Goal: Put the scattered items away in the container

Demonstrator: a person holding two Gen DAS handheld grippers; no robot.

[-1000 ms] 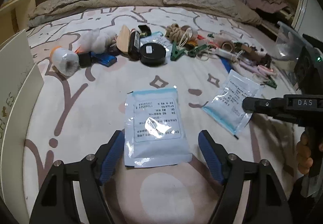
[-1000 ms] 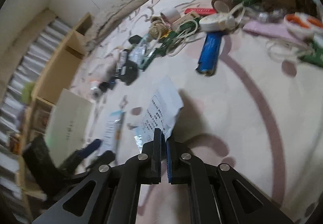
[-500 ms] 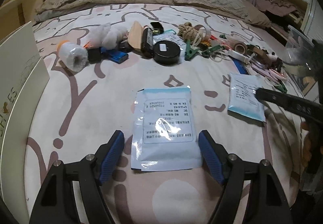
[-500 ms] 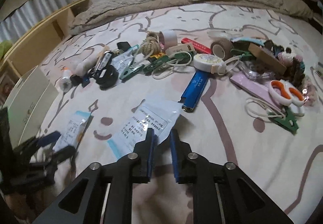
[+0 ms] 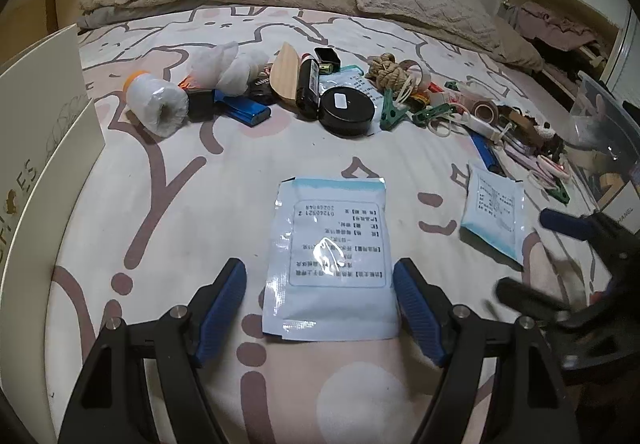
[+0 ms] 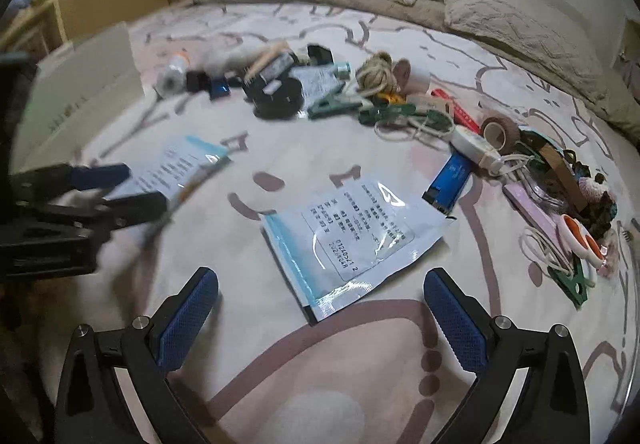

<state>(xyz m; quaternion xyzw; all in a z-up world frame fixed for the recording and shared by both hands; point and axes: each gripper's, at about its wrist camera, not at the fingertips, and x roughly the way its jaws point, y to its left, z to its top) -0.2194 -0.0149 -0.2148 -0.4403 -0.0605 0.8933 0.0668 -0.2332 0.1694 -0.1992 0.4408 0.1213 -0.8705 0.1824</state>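
Observation:
A white-and-blue sachet (image 5: 332, 260) lies flat on the patterned bedspread between the fingers of my left gripper (image 5: 320, 278), which is open and not touching it. A second sachet (image 6: 352, 232) lies flat just ahead of my right gripper (image 6: 322, 282). That gripper's jaws are opening wide and its pads are clear of the sachet. In the left wrist view the second sachet (image 5: 494, 213) is at the right, with the right gripper (image 5: 536, 260) blurred beside it. A clear plastic bin (image 5: 600, 115) stands at the far right edge.
A heap of small items runs across the bed: a black round tin (image 5: 347, 111), rope ball (image 5: 386, 69), green clips, tape rolls, a blue lighter (image 6: 450, 179), scissors (image 6: 580, 238). An open white box (image 5: 40, 131) stands at the left. Pillows lie behind.
My right gripper went from shut on the second sachet to wide open and rolled level. The sachet now lies flat on the bedspread. The left gripper stayed over its sachet.

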